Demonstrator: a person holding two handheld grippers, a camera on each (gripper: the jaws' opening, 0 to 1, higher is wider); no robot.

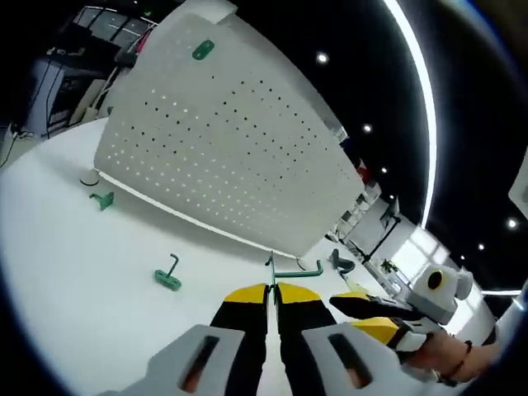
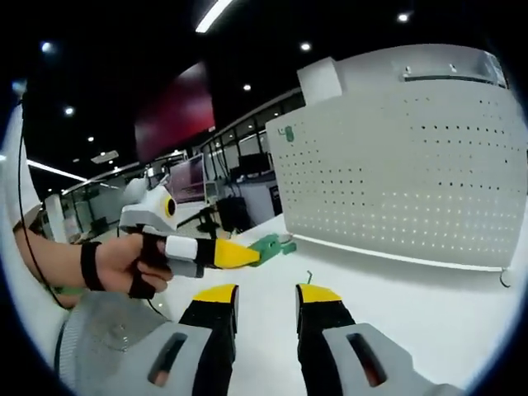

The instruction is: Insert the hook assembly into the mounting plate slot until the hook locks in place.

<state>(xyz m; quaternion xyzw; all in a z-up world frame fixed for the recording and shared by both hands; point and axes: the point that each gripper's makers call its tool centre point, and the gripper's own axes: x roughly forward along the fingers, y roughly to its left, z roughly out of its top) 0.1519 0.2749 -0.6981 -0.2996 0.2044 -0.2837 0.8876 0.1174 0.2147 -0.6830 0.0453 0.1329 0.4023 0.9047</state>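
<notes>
My left gripper is shut on a green hook assembly, whose thin metal rod sticks out past the yellow jaw tips. In the right gripper view the left gripper comes in from the left, held by a hand, with the green hook at its tip, short of the white perforated mounting plate. The plate stands upright on the table, and a green piece sits near its top corner. My right gripper is open and holds nothing; it also shows low on the right.
Spare green hooks lie on the white table: one by the plate's foot, one in the middle, one further right. A thin wire piece lies ahead of my right jaws. Office furniture stands beyond.
</notes>
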